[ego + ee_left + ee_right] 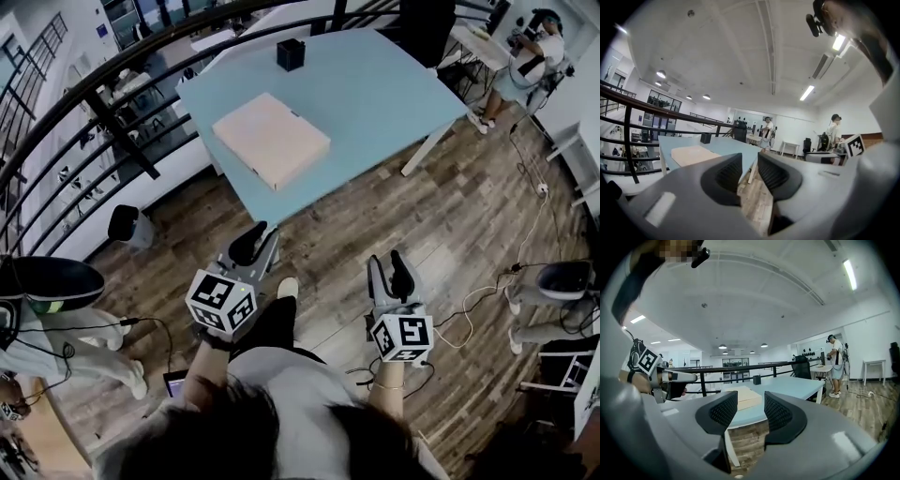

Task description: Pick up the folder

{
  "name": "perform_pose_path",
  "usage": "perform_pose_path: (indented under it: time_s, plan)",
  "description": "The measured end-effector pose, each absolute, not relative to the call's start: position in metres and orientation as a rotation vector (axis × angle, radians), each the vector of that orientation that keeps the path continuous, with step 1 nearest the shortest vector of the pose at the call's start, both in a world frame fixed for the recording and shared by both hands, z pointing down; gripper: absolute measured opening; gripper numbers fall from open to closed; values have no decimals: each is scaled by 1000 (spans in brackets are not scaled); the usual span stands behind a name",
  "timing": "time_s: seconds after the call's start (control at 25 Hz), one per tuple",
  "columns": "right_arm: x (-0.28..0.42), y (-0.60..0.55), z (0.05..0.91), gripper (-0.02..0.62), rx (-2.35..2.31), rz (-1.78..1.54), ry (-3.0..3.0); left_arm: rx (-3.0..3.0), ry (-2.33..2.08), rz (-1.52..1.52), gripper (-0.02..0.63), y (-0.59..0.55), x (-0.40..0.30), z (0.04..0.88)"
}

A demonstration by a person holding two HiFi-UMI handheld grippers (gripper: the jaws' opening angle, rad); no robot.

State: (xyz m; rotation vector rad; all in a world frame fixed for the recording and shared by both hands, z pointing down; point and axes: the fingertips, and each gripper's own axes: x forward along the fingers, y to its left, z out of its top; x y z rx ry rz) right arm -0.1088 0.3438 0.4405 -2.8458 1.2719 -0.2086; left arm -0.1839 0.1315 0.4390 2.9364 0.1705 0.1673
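**Head view: both claws open and empty, held short of the bench**

The left claw (255,236) and the right claw (392,262) are held out side by side, roughly level, with a square-marker cube (220,302) behind each one on the person's side. Both point towards the bench (375,84) from off its near corner, and neither touches it.

In the left gripper view the dark ribbed pads (729,173) stand a narrow gap apart. Nothing is between them, and only floor and the bench's edge show through the gap. In the right gripper view the jaws stand somewhat wider apart and are also empty. The bench top shows through the gap, well beyond the tips.

Both claws hang over the wooden floor (450,225) in front of the bench. The left one is nearer to the bench's near corner.

The folder (271,139), a flat tan rectangle, lies on the pale blue bench top. It is turned at an angle to the edges, with one corner close to the bench's near corner, and it is well apart from both claws.

A small black box (292,54) stands towards the far side of the bench, apart from the folder. A dark railing (112,112) curves round beyond the bench's left and far sides. Past the bench's right end a person (530,56) stands at another table. Loose cables (487,291) lie on the floor off the bench's right side.
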Motion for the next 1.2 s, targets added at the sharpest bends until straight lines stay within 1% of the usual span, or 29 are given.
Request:
perform_pose_path:
  time_s: [0.28,0.48,0.88,1.2]
  plan:
    - [-26,294,421,157,-2807,-190,1328,2949,142,162,114,91,-108,421]
    - [16,262,422,166,-2775,-220,1358,2944,98,172,114,57,-72,421]
    - [64,188,438,189,-2680,-344,1481,2899,-6,210,114,-10,-40,436]
    - [108,130,454,192,-2601,-411,1633,2842,-187,241,114,-51,-35,460]
